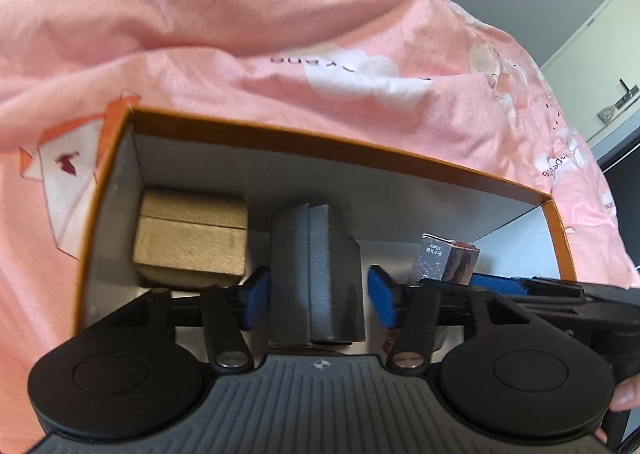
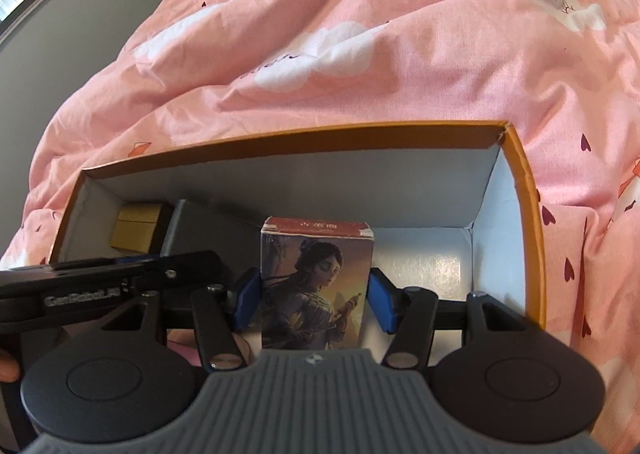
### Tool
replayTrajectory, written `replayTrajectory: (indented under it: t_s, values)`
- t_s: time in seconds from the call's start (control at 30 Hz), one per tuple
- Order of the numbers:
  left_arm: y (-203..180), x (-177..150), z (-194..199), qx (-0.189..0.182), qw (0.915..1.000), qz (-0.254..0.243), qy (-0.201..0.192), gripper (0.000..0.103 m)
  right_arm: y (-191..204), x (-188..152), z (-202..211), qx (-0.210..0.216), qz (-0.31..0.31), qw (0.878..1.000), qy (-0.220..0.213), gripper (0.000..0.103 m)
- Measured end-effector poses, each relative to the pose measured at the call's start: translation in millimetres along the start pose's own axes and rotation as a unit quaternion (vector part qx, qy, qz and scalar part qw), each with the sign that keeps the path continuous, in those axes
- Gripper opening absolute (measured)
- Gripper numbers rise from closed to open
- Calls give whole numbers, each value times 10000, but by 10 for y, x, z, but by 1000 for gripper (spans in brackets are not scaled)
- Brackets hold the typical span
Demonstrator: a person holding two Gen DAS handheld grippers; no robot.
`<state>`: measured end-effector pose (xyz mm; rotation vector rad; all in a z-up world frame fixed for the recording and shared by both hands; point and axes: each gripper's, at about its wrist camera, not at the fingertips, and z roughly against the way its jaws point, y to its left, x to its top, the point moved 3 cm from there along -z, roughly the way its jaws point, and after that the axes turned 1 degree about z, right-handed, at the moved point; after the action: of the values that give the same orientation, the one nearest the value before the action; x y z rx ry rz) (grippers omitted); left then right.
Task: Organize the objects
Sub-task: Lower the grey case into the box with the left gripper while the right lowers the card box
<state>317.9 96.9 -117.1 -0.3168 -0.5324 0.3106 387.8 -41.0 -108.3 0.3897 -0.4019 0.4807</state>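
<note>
A grey case (image 1: 316, 274) stands upright inside the orange-rimmed box (image 1: 304, 142), between the blue pads of the left tool (image 1: 318, 294), which sit just beside its sides with slim gaps, not quite clamped. A gold box (image 1: 192, 238) rests in the box's far left corner. The right tool (image 2: 316, 298) pinches an illustrated card box (image 2: 318, 282) near the middle. The box lies on a pink duvet (image 2: 360, 54)

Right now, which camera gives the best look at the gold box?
The left wrist view: the gold box sits large and unobstructed in the orange box's corner. The right wrist view shows it small and distant, partly hidden behind the left gripper and the grey case.
</note>
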Motion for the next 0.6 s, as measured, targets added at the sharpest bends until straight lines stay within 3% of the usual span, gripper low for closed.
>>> replayTrajectory:
  t_s: [0.4, 0.47, 0.6]
  values:
    - [-33, -18, 247, 161, 9993, -307, -142, 63, -14, 46, -51, -52, -176, 9998, 95, 59]
    - [-37, -21, 252, 216, 9990, -365, -104, 57, -13, 66, -79, -67, -229, 9996, 149, 59]
    - [-62, -53, 243, 289, 9980, -563, -3, 57, 0, 108, -142, -52, -339, 9992, 204, 59]
